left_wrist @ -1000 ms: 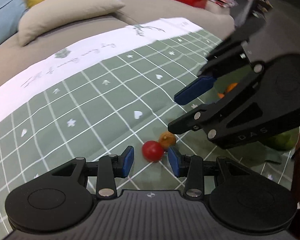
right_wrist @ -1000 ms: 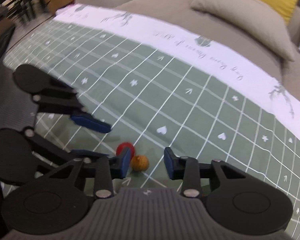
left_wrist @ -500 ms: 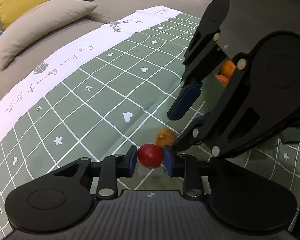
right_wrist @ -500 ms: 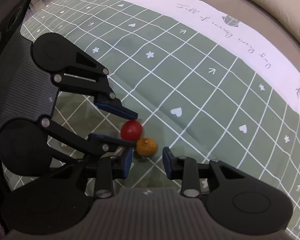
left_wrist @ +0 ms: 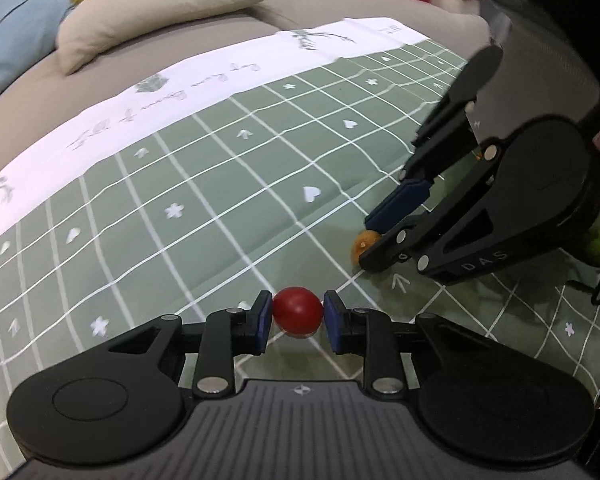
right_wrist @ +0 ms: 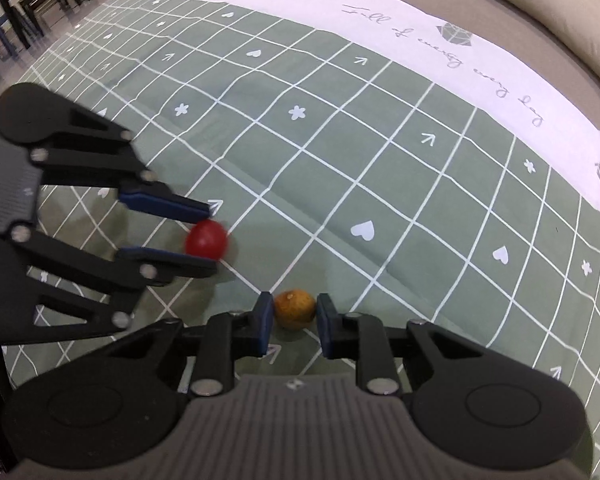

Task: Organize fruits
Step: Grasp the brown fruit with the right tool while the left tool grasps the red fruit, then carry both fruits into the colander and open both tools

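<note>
Left wrist view: the left hand-held gripper [left_wrist: 298, 318] has just been closing and is now clamping the smooth, round red fruit [left_wrist: 298, 315], near on the soft checked cloth [left_wrist: 220, 184].

Right wrist view: the right hand-held gripper [right_wrist: 291, 320] has just been closing and is gripping the dull, rough orange fruit [right_wrist: 295, 309]. Both are looking ready for lifting.

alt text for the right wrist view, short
The right gripper pinches a small orange fruit on a green grid-patterned cloth. To its left, the left gripper is closed on a small red fruit.
</note>
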Demonstrator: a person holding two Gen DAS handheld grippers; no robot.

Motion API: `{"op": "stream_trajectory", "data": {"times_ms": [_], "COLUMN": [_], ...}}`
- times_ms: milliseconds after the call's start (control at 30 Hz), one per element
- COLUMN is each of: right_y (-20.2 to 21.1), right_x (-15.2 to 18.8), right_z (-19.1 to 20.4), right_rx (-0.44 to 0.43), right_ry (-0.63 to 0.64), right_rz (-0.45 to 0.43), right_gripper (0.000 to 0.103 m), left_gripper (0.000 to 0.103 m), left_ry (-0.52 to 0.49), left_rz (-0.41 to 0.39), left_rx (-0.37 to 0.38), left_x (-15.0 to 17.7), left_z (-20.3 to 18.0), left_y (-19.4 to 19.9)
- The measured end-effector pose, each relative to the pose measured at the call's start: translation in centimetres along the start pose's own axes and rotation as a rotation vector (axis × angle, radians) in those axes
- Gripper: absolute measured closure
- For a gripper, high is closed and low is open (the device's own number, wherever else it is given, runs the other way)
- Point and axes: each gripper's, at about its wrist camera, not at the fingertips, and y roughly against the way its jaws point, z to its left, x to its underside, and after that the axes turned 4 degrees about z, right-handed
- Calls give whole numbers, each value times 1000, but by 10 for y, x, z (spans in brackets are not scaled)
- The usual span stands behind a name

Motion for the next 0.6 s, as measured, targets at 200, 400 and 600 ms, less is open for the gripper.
{"op": "stream_trajectory", "data": {"times_ms": [200,400,600], "right_y": [20,48,79], "right_x": [2,19,60], "right_z": [12,44,83], "right_rx": [3,18,20], "right_ry": [-35,-95,-188], "right_rz": [-64,-134,-198], "right_gripper": [85,85,85], "left_gripper": [73,73,73], "left_ry": [62,161,210], "left_rz": [-27,-57,-77], "left_rx": [-27,-23,-28], "left_x": [2,11,29], "left_z": [-2,-2,-15], "left_y": [27,60,93]}}
